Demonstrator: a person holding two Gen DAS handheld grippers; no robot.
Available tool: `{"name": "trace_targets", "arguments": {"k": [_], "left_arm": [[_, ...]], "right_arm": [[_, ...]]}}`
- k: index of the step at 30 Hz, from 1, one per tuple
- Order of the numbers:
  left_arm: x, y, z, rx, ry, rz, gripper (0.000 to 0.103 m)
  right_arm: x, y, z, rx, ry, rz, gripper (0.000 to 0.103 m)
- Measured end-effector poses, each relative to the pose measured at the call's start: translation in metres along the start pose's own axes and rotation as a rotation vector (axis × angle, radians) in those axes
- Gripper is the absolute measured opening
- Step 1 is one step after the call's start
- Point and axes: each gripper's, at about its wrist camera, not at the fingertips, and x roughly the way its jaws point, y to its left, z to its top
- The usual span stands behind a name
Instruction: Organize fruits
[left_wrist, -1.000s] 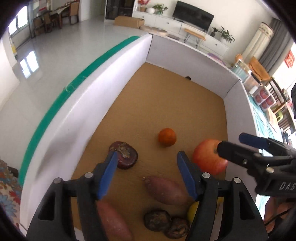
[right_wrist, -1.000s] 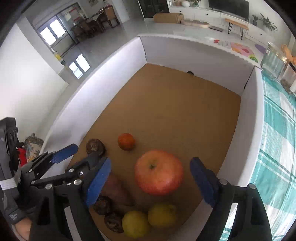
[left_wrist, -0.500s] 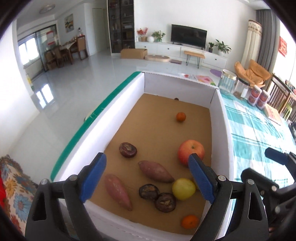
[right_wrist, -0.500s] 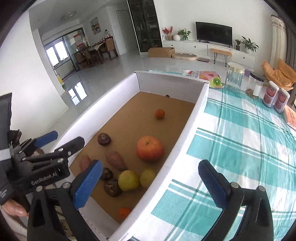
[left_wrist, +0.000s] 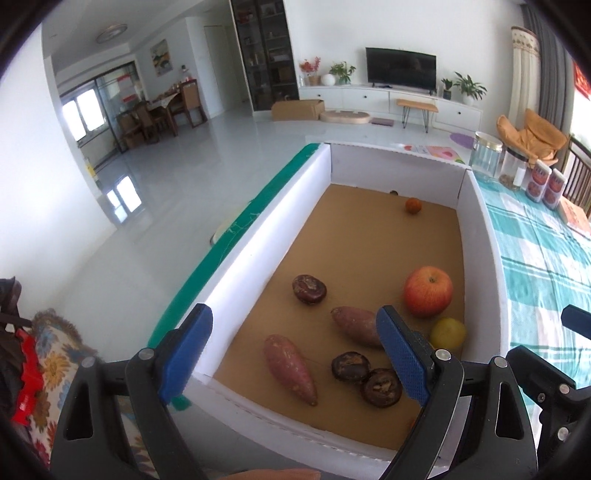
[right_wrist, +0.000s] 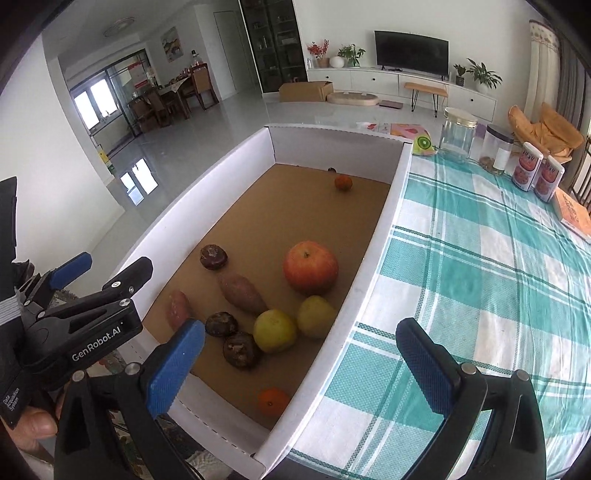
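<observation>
Right wrist view: the fruits lie loose on the brown floor of a white-walled box (right_wrist: 400, 173). A red apple (right_wrist: 310, 267) sits near the middle; at its six o'clock two yellow fruits (right_wrist: 275, 330) lie side by side, apparently touching. Two sweet potatoes (right_wrist: 242, 293) lie at the apple's eight o'clock, with three dark wrinkled fruits (right_wrist: 240, 350) scattered round them. One small orange (right_wrist: 342, 182) rests at twelve o'clock by the far wall, another (right_wrist: 272, 401) at six o'clock in the near corner.

The right hand-held gripper (right_wrist: 299, 363) hangs above the box's near right corner, released and empty; its jaws have just been opening, with nothing between them. The left hand-held gripper (left_wrist: 293, 350) is likewise spread wide and carries nothing, its jaws having just opened too, poised over the near left wall. The checked tabletop (right_wrist: 480, 258) at three o'clock holds jars and tins, no fruit.

Everything sits inside the box, so gathering looks done. Like kinds are only partly grouped, though: the oranges lie well apart, so sorting may remain.
</observation>
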Motion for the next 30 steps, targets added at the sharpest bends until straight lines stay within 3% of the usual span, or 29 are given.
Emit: {"name": "trace_targets", "arguments": {"k": [15,30], "left_arm": [[0.007,0.01,-0.002,-0.016,0.04,-0.036,0.092],[0.012,0.023,0.0,-0.039,0.05,-0.029,0.092]], "right_arm": [[-0.003,0.027,0.007,-0.049,0.031,-0.017,0.103],[-0.004,0.029,0.007,-0.049,0.054,-0.032,0.103]]}}
